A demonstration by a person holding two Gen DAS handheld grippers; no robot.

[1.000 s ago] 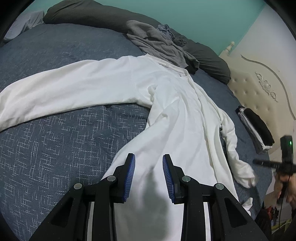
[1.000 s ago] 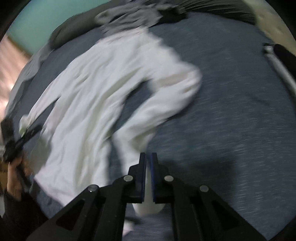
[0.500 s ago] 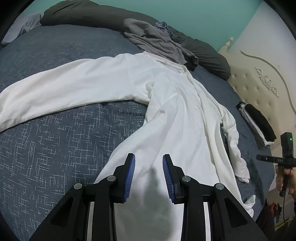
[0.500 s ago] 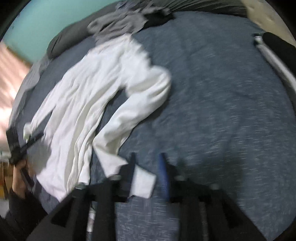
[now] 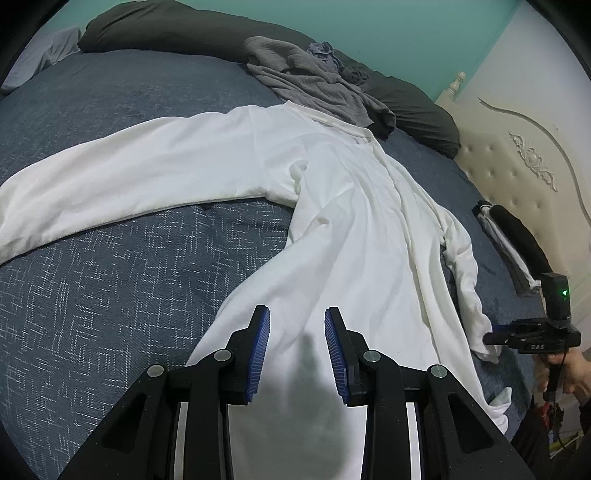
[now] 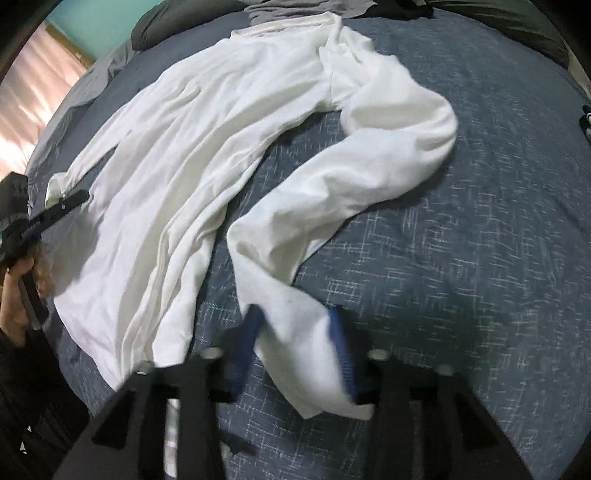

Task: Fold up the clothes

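A white long-sleeved shirt (image 5: 354,221) lies spread on the blue-grey bedspread (image 5: 110,277), one sleeve stretched out to the left. My left gripper (image 5: 297,345) hovers open over the shirt's lower hem, its blue pads apart with nothing pinched. In the right wrist view the other sleeve (image 6: 369,155) curves back toward me, and its cuff (image 6: 306,362) lies between the jaws of my right gripper (image 6: 295,339). Those jaws are closing and blurred, and the pads do not clearly press the cloth. The right gripper (image 5: 491,338) also shows at that cuff in the left wrist view.
A heap of grey clothes (image 5: 314,85) and dark pillows (image 5: 177,29) lie at the far side of the bed. A folded black and white stack (image 5: 513,243) sits near the cream tufted headboard (image 5: 517,170). A hand (image 6: 18,306) holds the left gripper's handle.
My right gripper let go of the cuff, opened, then came down over it again with the jaws narrowing. The sleeve now lies bent on the bed. The left gripper stayed put.
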